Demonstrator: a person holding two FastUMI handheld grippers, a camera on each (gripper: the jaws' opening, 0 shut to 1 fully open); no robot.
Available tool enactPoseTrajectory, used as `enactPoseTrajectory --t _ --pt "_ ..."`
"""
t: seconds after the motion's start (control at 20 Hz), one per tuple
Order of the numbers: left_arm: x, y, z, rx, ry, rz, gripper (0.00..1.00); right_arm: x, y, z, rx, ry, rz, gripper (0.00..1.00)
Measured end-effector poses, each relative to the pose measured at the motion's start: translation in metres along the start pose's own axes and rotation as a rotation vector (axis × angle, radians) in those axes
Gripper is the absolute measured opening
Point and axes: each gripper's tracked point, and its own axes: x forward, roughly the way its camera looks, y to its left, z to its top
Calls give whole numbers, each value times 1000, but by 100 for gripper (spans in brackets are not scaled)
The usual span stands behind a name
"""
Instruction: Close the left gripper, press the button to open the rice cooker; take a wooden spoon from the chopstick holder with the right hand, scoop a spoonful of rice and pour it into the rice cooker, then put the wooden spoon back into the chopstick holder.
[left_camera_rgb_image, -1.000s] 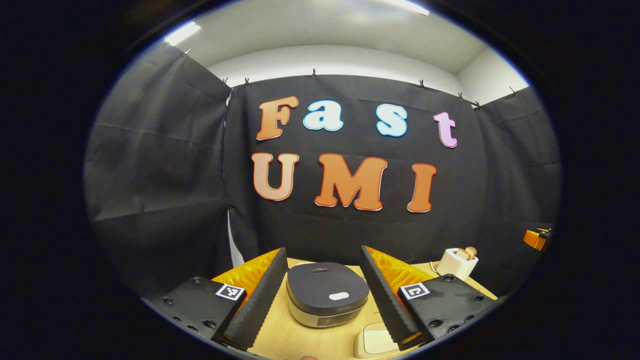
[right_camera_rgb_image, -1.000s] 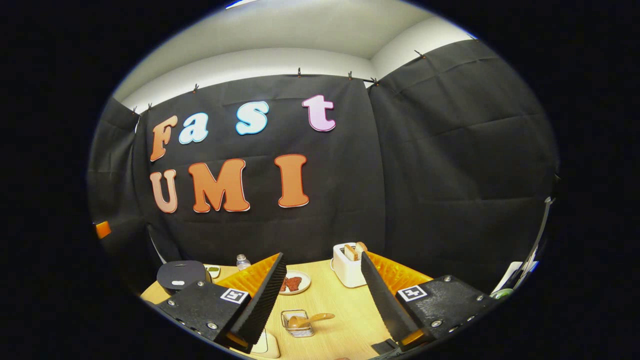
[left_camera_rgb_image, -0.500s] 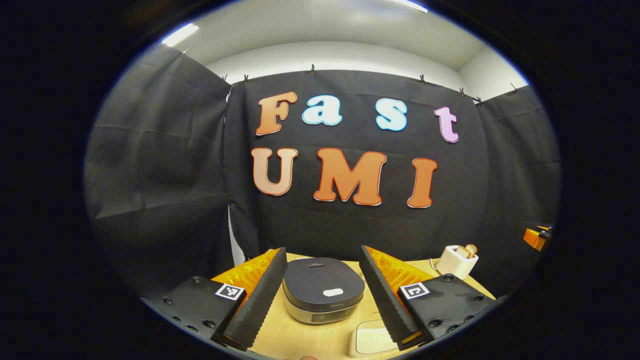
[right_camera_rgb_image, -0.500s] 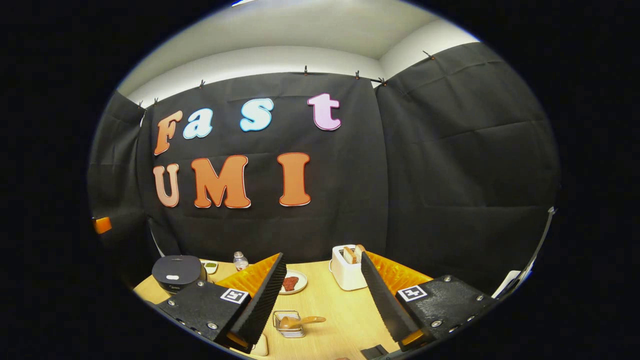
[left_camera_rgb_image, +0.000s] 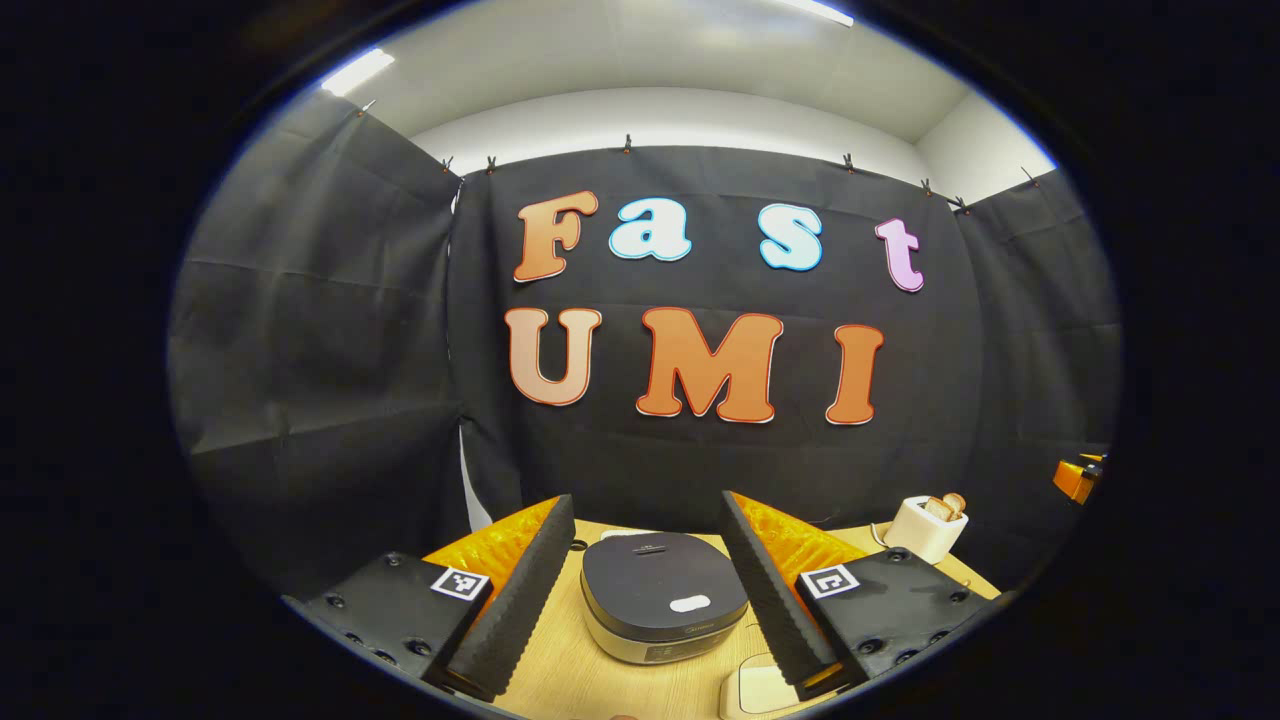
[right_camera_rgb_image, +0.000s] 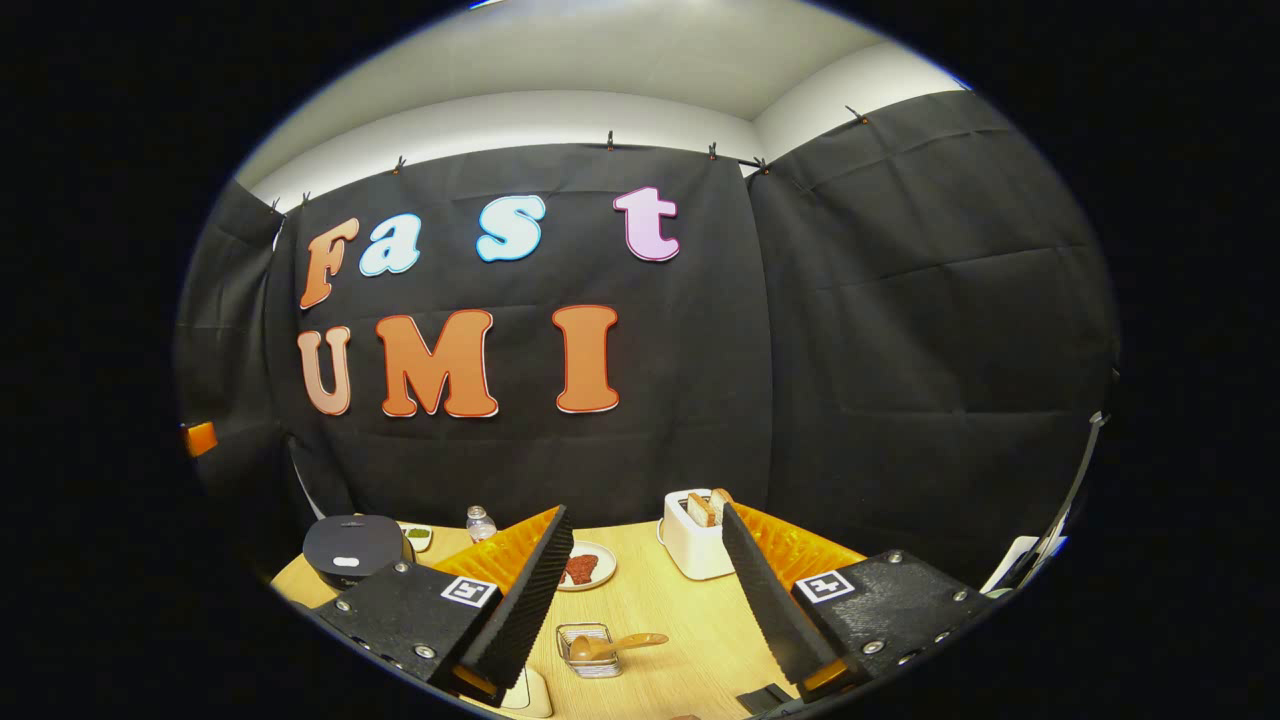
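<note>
Judging from how things lie, the task has hardly begun: nothing is done yet and every step is left. The left gripper (left_camera_rgb_image: 642, 590) has its fingers spread wide and holds nothing, though the first step asks for them closed. Just beyond and between its fingers sits the one rice cooker (left_camera_rgb_image: 664, 608), lid down, with a pale oval button (left_camera_rgb_image: 689, 604) on the lid's near part. Beside the right finger, low and close, lies part of a pale flat dish (left_camera_rgb_image: 752, 692); what it holds I cannot tell. Farther off to the right stands a single toaster (left_camera_rgb_image: 925, 528).

The right gripper (right_camera_rgb_image: 648, 590) is likewise wide open and empty. Nearest, between its fingers, stands one small wire holder (right_camera_rgb_image: 588, 648) on the table (right_camera_rgb_image: 680, 630), with one wooden spoon (right_camera_rgb_image: 612, 644) lying tilted in it, handle pointing right; this looks to be the chopstick holder. Beyond the left finger there is one plate (right_camera_rgb_image: 590, 566) with something reddish on it, and ahead by the right finger the toaster (right_camera_rgb_image: 694, 545) with two slices of bread (right_camera_rgb_image: 708, 506) standing in it. Well off to the left are one small bottle (right_camera_rgb_image: 479, 522), one little dish (right_camera_rgb_image: 419, 537) and the cooker (right_camera_rgb_image: 352, 549), still shut.

Left to do: close, press, take the spoon, scoop, pour, return it.
</note>
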Motion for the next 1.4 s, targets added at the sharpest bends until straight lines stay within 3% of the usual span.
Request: enactPoseTrajectory --t 0.35,0.4,0.5,0.55,0.65,0.7,0.75,0.9,1.0,1.15,1.2,1.3,1.4 --pt "2 4 7 12 -13 -9 94 2 5 4 -3 0 2 93" --pt "3 3 7 19 -12 -12 94 2 5 5 -5 -1 1 97" --pt "2 0 7 27 -11 -21 94 5 6 4 -8 3 0 93" --pt "3 0 8 32 -11 -20 94 4 7 4 -7 6 1 97" --pt "1 3 10 54 -19 -12 74 3 9 4 -7 8 6 93" --pt "1 6 10 65 -21 -4 64 3 9 4 -9 8 6 97" --pt "0 5 13 65 -24 -8 54 3 10 4 -12 9 6 93" --pt "2 7 16 69 -33 -1 30 3 10 4 -18 9 6 93" --pt "0 2 17 68 -15 -36 10 2 11 3 -15 11 6 97" --pt "8 -12 0 18 60 -98 4 3 12 3 -13 14 5 97" --pt "12 -17 -5 1 86 -120 4 3 12 3 -12 15 5 93" --pt "18 -31 -9 -29 113 -164 5 2 11 1 -15 18 4 97" --pt "29 -40 -15 -12 125 -192 5 1 9 0 -23 22 -4 93"
